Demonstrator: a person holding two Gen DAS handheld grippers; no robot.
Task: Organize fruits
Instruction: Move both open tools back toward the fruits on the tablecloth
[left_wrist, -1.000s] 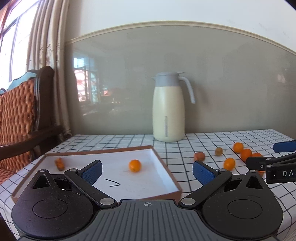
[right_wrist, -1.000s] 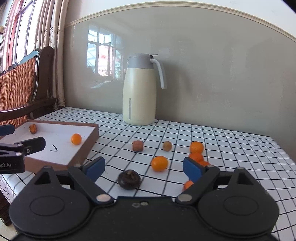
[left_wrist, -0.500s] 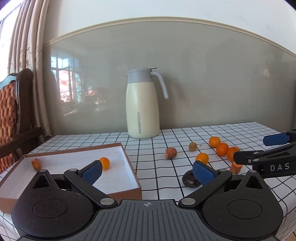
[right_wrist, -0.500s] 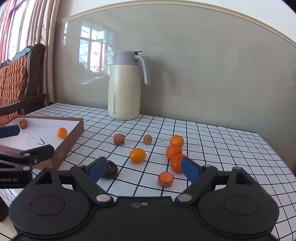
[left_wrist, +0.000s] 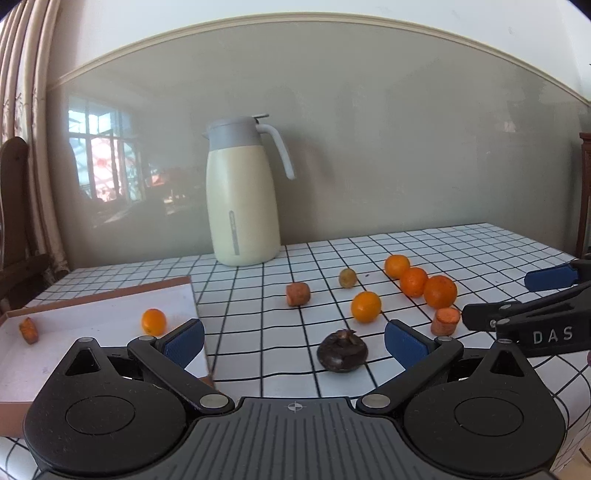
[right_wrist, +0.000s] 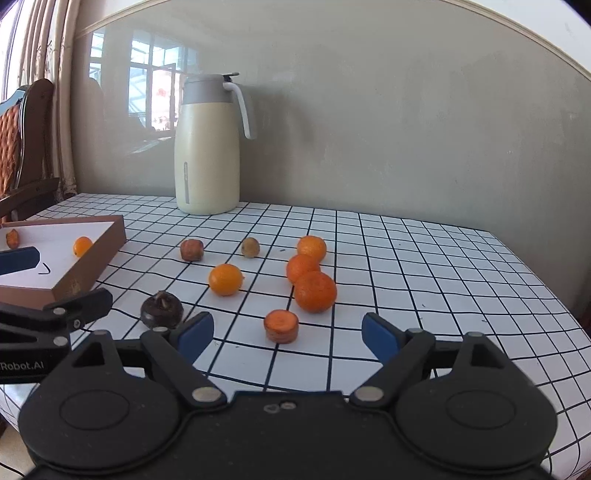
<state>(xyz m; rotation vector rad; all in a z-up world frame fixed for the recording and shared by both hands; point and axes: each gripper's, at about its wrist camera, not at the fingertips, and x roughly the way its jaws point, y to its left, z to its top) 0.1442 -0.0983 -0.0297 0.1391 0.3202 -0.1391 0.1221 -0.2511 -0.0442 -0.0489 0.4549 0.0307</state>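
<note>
Since most of the fruit is loose on the worktop (right_wrist: 424, 258) and only one small orange (left_wrist: 153, 321) plus a carrot piece (left_wrist: 28, 330) sit in the tray (left_wrist: 110, 295), my guess is the next grab goes to one of the loose bits. The right gripper (right_wrist: 287, 333) is lined up almost dead-on with the carrot slice (right_wrist: 281, 325), which lies flat, cut face up, just ahead of and between its fingers, so no long axis to fuss over. The left gripper (left_wrist: 293, 339) has the dark round fruit (left_wrist: 342, 350) just ahead, a bit right of centre. Both sets of fingers are spread wide and holding nothing. Both grippers are low and level, pointing across the worktop toward the jug (right_wrist: 208, 147). The oranges (right_wrist: 314, 290) are clustered just beyond the slice.
</note>
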